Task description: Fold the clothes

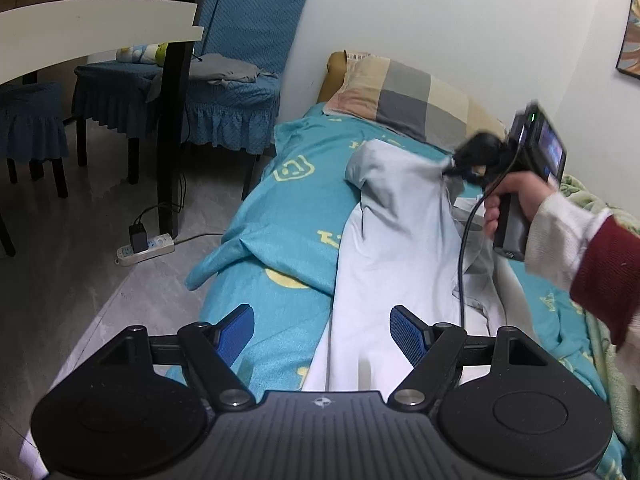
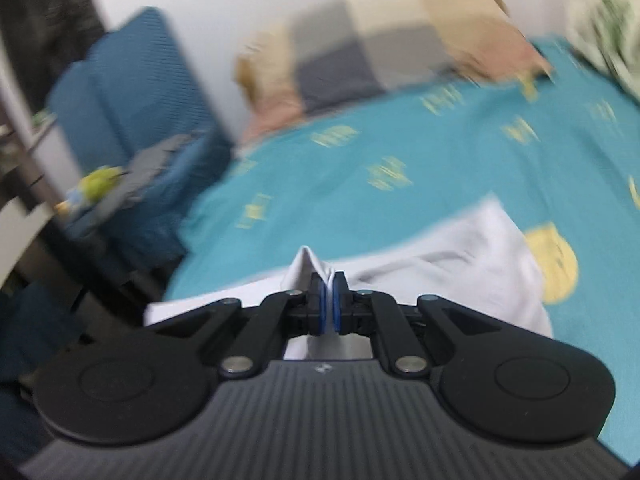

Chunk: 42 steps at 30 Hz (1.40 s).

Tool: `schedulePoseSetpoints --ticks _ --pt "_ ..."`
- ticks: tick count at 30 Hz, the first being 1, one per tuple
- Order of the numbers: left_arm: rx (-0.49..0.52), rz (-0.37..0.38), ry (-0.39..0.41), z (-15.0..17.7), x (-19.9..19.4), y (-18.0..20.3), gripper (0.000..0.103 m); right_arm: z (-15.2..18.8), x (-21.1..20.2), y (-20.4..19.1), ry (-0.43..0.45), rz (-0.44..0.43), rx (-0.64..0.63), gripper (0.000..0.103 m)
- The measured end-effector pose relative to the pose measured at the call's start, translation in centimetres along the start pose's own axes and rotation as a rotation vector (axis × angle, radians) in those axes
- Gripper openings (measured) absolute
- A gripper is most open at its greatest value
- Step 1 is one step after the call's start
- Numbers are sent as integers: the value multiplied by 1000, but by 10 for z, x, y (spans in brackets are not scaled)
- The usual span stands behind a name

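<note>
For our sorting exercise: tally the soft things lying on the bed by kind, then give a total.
Pillows: 1, the checked pillow
Garments: 1, the pale garment
Blankets: 1, the green patterned blanket at the far edge
Total: 3

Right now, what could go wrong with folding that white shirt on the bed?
The right gripper pinches only a thin bit of the white garment, so the cloth might slip out if pulled fast; the blur in its view suggests quick movement.
The left gripper is open and holds nothing, so the near end may drag or bunch on the teal bedsheet.
The black cable hangs across the garment and could snag it.
</note>
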<state>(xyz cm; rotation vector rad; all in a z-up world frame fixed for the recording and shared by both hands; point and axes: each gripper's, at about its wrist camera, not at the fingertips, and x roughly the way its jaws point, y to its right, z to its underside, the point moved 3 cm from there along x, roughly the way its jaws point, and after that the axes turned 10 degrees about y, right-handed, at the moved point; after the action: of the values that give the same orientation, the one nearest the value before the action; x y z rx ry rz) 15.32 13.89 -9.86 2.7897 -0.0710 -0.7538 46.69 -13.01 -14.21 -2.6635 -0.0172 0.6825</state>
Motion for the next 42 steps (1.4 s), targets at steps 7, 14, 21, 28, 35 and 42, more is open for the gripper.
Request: schedulePoseSetpoints --ticks 7,14,21,28,35,42 --pt "10 -6 -40 7 19 0 77 25 16 31 -42 21 27 8" --pt "70 -27 -38 8 28 8 77 6 -37 21 -68 -11 23 28" --pt "117 -22 -29 7 20 20 77 15 -155 13 -69 -78 -23 44" --pt "73 -9 -1 -3 -9 27 77 43 -299 -16 -44 -137 -201 44" --pt "63 7 -10 -1 -30 34 77 81 -400 -10 11 -188 -289 57" --pt "150 64 -130 6 -41 44 77 101 -436 35 10 -188 -192 83"
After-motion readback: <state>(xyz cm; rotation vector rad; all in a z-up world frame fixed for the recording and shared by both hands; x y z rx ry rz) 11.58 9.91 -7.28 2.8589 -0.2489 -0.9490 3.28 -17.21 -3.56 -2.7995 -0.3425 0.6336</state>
